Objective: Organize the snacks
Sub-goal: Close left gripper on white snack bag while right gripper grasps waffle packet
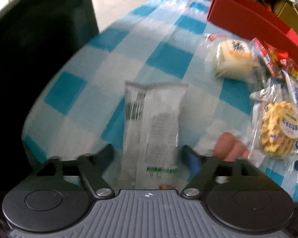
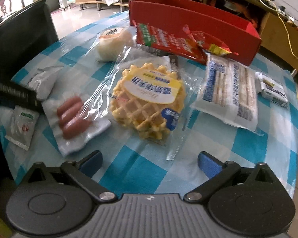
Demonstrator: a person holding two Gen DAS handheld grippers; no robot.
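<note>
Both grippers point down over the checked tablecloth [image 2: 141,170]. Left gripper [image 1: 149,154] straddles a silver sachet [image 1: 151,127], fingers spread, whether touching unclear. Right gripper [image 2: 150,161] gapes empty; waffle [image 2: 149,103] at twelve o'clock, sausages [image 2: 72,117] at ten, red box [image 2: 192,23] beyond.

A worktop [image 2: 141,170] under a blue-and-white checked cloth is carrying a red box [image 2: 198,27] at its far side. Lying before it are a waffle pack [image 2: 149,101], a sausage pack [image 2: 75,117], a wrapped bun [image 2: 113,41], a wafer pack [image 2: 228,91], a white sachet [image 2: 21,129] and a small carton [image 2: 272,89].
</note>
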